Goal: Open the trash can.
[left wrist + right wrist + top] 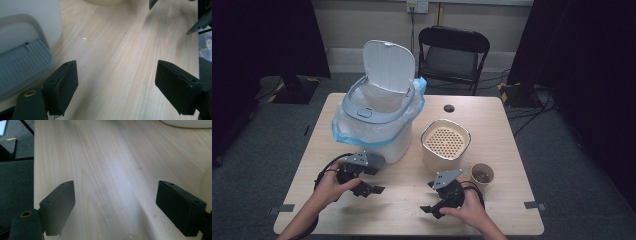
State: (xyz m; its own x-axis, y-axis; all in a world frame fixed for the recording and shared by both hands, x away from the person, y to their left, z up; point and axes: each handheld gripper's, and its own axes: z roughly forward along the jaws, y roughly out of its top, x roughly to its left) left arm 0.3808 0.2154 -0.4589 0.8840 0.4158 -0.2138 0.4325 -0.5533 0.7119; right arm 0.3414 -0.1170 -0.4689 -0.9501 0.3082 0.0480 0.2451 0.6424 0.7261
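Resting near bin (377,115): left gripper (371,189), right gripper (428,209), both released, empty; advise choosing a target first.

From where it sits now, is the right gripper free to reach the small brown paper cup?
Probably yes. The right gripper is open, and the small brown paper cup stands just beside it on bare wooden table.

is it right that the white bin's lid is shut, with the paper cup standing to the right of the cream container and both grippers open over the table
Not quite: the high view shows the white bin with its lid open, tipped up and back. The rest holds: the paper cup stands right of the cream container, and the left gripper and right gripper are open.
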